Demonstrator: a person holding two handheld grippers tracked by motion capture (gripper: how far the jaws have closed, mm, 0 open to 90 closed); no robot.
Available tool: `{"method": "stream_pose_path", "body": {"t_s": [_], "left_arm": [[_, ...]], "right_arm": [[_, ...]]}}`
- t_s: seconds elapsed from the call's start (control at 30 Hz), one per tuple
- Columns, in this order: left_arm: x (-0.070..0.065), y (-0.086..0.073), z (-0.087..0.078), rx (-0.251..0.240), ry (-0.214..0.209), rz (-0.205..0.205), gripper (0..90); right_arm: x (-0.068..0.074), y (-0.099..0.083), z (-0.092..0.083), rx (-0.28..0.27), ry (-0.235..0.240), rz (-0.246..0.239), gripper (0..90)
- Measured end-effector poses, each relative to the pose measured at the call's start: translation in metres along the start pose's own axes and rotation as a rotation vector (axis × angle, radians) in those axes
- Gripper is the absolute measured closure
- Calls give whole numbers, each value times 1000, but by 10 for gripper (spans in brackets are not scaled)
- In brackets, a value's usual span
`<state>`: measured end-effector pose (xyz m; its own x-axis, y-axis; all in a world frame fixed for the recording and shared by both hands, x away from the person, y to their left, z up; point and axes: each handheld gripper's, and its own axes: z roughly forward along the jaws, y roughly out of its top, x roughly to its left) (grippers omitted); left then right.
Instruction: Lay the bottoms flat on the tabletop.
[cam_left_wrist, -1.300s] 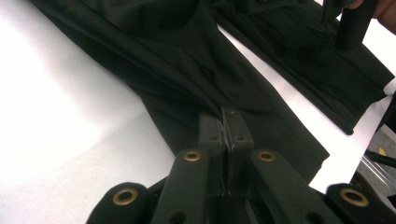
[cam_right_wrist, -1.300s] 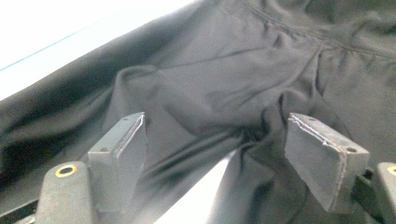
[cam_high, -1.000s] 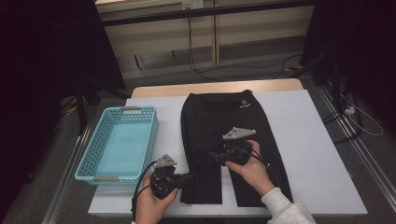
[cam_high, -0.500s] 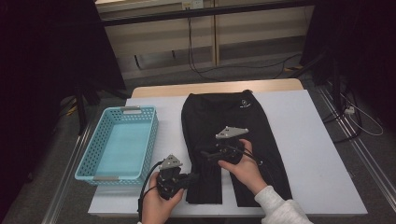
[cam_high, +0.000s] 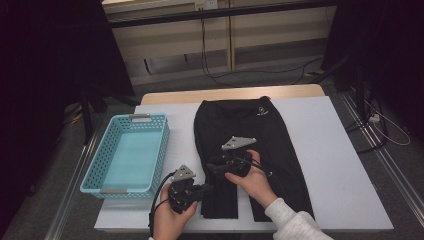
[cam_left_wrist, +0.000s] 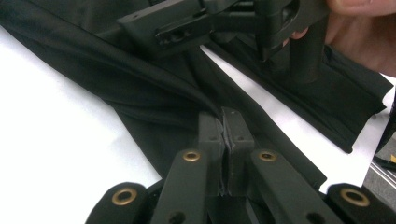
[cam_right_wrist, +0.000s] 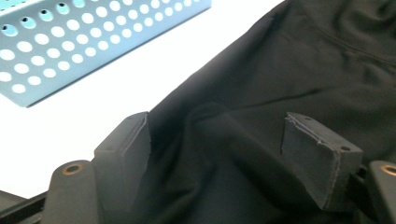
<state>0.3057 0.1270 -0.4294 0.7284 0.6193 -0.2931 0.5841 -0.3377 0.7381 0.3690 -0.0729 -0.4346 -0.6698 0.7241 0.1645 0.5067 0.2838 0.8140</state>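
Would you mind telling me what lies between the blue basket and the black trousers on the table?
Nothing lies there: in the high view, a bare strip of white table separates the blue basket from the black trousers. The right gripper view shows the same gap.

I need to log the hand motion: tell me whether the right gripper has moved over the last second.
Yes. In the high view the right gripper has shifted left across the black trousers, toward the blue basket.
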Motion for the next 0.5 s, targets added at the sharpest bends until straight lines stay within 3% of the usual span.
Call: {"method": "stream_pose_path", "body": {"t_s": [0.07,0.23,0.33,0.43,0.5], "left_arm": [[1,0,-1,2,-2,1,878],[2,0,-2,-5,-3,-6,878],[1,0,-2,-11,0,-5,878],[1,0,-2,-12,3,-5,878],[1,0,-3,-18,8,1,878]], "right_arm": [[2,1,4,12,-18,-31,246],[5,2,14,32,13,-11,242],[10,4,17,27,-12,-53,238],[12,3,21,44,20,-34,237],[14,2,23,65,17,-55,238]]}}
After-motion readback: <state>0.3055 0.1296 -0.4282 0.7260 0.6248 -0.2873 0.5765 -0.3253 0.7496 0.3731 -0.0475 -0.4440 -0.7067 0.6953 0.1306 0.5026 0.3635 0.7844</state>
